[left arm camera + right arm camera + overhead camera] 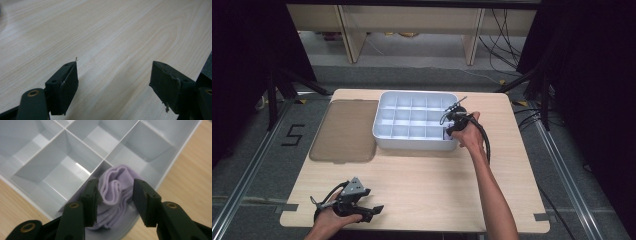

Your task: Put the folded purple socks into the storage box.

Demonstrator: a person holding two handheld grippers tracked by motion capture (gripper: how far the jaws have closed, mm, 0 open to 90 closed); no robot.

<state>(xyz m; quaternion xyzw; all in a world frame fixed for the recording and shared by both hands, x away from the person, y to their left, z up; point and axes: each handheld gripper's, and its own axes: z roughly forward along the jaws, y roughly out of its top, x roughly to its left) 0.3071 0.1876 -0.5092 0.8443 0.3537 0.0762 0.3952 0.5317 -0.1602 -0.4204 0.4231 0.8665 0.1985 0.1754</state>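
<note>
Right gripper (115, 200) jaws apparently loose around lilac cloth (113, 192)

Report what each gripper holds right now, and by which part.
Nothing is held. The right gripper straddles the folded lilac cloth lying in a corner compartment of the white tray, jaws apart. The left gripper is open over the table.

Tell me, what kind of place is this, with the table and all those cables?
Probably a lab or recording studio rather than a home. A bare wooden table stands between black curtains, loose cables trail over the floor, and a taped number five marks the floor beside a metal rail.
</note>
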